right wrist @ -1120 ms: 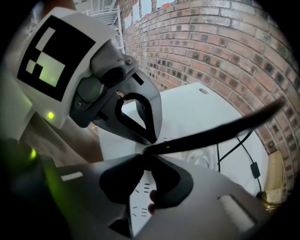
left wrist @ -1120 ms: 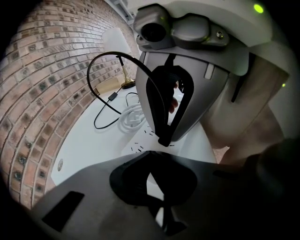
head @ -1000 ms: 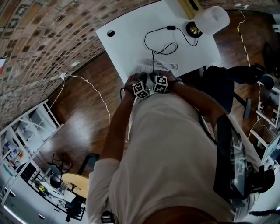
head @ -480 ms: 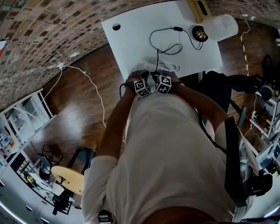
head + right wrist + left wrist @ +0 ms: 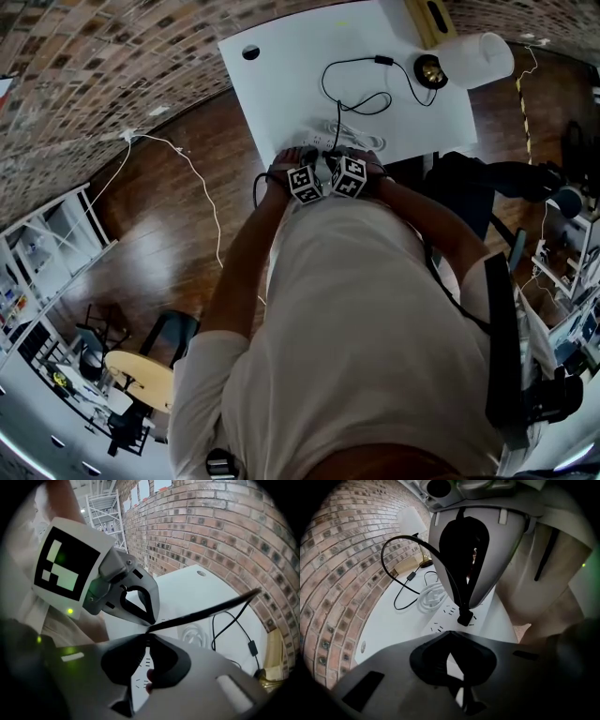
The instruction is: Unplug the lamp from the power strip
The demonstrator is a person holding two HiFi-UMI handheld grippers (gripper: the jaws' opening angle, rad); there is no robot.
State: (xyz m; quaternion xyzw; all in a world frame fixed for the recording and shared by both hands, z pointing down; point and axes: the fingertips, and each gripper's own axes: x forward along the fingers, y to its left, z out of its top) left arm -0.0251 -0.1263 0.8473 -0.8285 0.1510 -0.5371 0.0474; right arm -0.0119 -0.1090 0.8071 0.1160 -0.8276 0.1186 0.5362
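shirt (image 5: 366,319): beige | left gripper (image 5: 449,633): grey shell, black jaws | cube (image 5: 63,566): black-white squares

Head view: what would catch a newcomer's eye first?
The left claw and right claw huddle at the white table's near edge. The right has just been closing on the lamp plug in the power strip; its black cord loops away to the white-shaded lamp at the far corner.

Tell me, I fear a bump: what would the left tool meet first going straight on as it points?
Likely the white power strip, just beyond the tips of the left tool, short of the lamp plug; depth unclear.
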